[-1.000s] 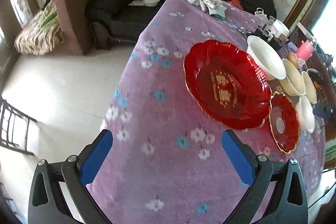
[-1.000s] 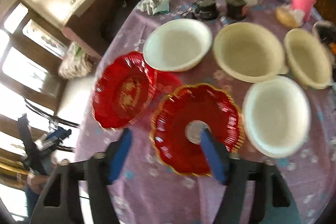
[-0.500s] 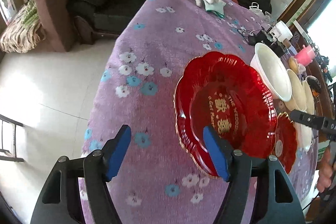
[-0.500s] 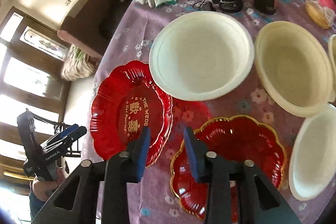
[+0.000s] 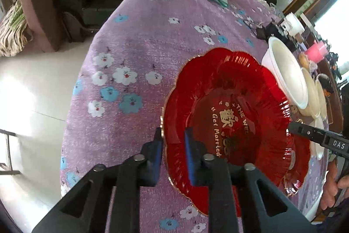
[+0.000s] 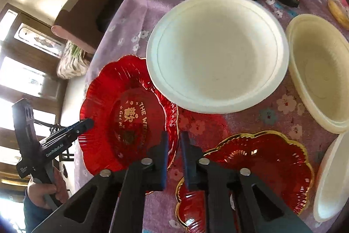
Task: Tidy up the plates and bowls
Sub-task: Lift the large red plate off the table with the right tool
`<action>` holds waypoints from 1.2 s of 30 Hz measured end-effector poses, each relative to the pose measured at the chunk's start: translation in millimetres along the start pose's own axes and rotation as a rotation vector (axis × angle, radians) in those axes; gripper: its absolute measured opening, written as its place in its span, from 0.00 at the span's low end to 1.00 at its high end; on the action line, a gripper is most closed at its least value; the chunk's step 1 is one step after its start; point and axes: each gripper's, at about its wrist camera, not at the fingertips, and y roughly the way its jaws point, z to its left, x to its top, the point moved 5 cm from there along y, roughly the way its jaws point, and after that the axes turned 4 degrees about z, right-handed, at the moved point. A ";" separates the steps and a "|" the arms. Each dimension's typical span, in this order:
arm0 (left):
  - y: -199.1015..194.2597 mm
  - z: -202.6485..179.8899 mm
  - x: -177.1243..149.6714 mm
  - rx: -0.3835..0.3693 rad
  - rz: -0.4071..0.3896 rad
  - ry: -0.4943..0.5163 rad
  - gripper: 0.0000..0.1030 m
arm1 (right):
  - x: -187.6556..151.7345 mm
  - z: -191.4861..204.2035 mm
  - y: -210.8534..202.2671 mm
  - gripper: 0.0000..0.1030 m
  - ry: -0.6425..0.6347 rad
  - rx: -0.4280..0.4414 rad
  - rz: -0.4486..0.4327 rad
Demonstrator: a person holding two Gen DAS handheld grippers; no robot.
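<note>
Left wrist view: the left gripper (image 5: 173,145), its jaws just closing, pinched the near rim of the big red plate (image 5: 229,123) on the purple cloth (image 5: 130,47), apparently to lift it.

Right wrist view: the right gripper (image 6: 173,149), also just closing, clamped that plate's (image 6: 122,115) opposite rim beside the small red plate (image 6: 261,163), sharing the load.

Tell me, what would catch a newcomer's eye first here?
The large red plate with gold lettering glows on the purple flowered tablecloth, and both grippers have just been closing on its rim, left gripper and right gripper at opposite edges. Behind it sits a big white bowl.
</note>
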 end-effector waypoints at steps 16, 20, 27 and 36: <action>-42.6 20.8 -42.6 0.027 -0.065 -0.030 0.16 | -28.8 29.1 2.1 0.08 -0.060 0.018 -0.001; -52.3 19.7 -64.0 0.030 -0.074 -0.032 0.16 | -46.2 33.4 -0.6 0.08 -0.072 0.037 0.003; -63.1 6.8 -91.1 0.024 -0.082 -0.028 0.16 | -74.7 27.7 -16.3 0.08 -0.062 0.076 -0.007; -71.7 -37.3 -106.6 0.002 -0.089 0.037 0.16 | -107.2 -4.7 -50.1 0.08 -0.008 0.112 -0.049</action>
